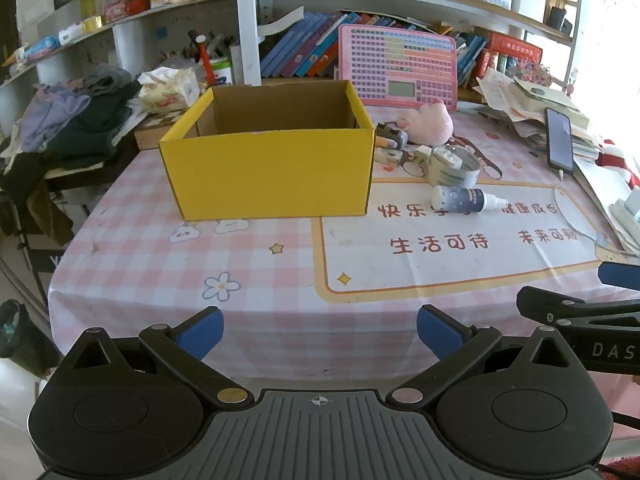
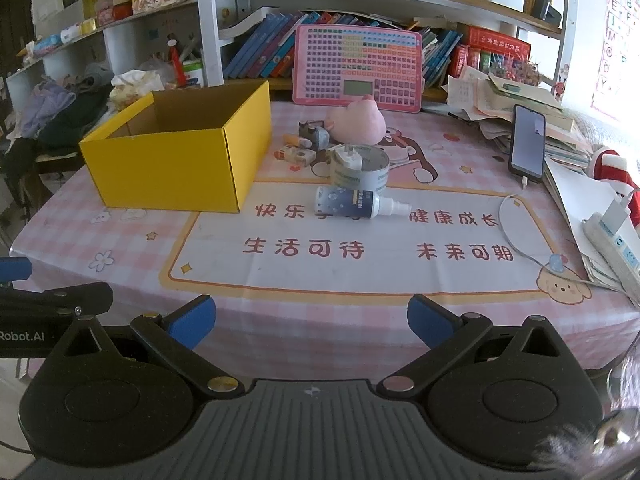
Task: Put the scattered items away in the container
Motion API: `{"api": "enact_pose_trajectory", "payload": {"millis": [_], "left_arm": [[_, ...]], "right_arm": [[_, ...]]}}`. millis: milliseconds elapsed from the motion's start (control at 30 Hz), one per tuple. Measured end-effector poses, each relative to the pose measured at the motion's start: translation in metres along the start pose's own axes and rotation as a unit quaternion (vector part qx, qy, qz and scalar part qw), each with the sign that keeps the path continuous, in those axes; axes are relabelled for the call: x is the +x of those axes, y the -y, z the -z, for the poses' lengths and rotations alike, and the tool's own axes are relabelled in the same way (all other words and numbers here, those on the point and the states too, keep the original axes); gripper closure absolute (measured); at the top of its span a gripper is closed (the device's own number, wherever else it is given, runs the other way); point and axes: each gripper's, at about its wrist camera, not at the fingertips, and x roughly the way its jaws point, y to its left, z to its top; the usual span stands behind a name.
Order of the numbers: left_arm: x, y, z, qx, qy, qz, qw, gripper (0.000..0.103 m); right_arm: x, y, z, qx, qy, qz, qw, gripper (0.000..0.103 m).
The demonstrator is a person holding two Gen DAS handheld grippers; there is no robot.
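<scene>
An open yellow cardboard box (image 1: 272,172) (image 2: 176,164) stands on the pink checked tablecloth, with nothing visible inside it. To its right lie a small spray bottle (image 1: 466,199) (image 2: 356,202), a roll of clear tape (image 1: 454,166) (image 2: 360,168) with a white plug in it, a pink plush toy (image 1: 430,120) (image 2: 358,120), a small grey gadget (image 1: 392,134) (image 2: 314,134) and two small erasers (image 2: 298,154). My left gripper (image 1: 320,330) and my right gripper (image 2: 312,320) both hover open at the table's near edge, holding nothing.
A pink keyboard toy (image 1: 398,68) leans against the bookshelf behind the items. A phone (image 2: 528,142) with its white cable, paper stacks and a power strip (image 2: 616,240) crowd the right side. Clothes (image 1: 76,120) are piled at the left.
</scene>
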Motion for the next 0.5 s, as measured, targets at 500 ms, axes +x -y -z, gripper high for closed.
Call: {"api": "enact_pose_trajectory", "payload": {"millis": [500], "left_arm": [[0.0044, -0.0016, -0.0013, 0.007, -0.009, 0.007, 0.9999, 0.0]], "right_arm": [[0.004, 0.0043, -0.0018, 0.013, -0.009, 0.015, 1.0, 0.0]]}}
